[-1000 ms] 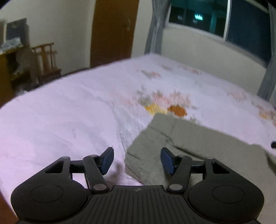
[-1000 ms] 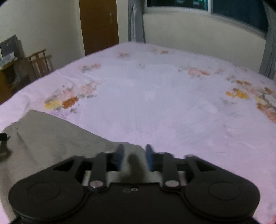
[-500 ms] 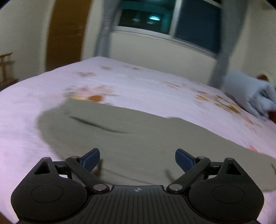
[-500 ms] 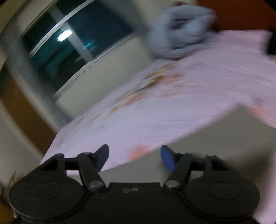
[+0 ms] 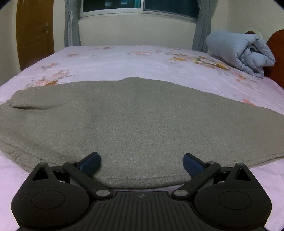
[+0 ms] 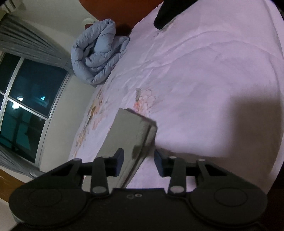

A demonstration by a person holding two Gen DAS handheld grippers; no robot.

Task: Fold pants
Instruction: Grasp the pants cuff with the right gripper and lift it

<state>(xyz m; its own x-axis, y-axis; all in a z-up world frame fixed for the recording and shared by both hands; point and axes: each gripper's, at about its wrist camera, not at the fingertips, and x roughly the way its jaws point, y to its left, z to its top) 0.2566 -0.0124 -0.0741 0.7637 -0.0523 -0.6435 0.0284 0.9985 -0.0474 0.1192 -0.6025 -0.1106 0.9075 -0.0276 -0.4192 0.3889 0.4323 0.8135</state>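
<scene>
Grey-green pants (image 5: 134, 117) lie folded lengthwise across the pink floral bed sheet (image 5: 142, 60), running left to right. My left gripper (image 5: 141, 160) is open and empty, low over the near long edge of the pants, jaws wide apart. In the right wrist view, which is rolled sideways, the cuff end of the pants (image 6: 131, 131) lies between the jaws of my right gripper (image 6: 139, 160), which is open and empty, one pad over the fabric and one over the sheet.
A rolled light-blue duvet (image 5: 239, 53) sits at the head of the bed by the wooden headboard (image 5: 276, 56); it also shows in the right wrist view (image 6: 99, 56). A window with grey curtains (image 5: 142, 7) is behind the bed. A dark object (image 6: 170, 12) is at the bed's far edge.
Both grippers swung right along the pants. The left opened wider and now faces the middle of the pants. The right opened from nearly closed, rolled sideways, and reached the cuff end.
</scene>
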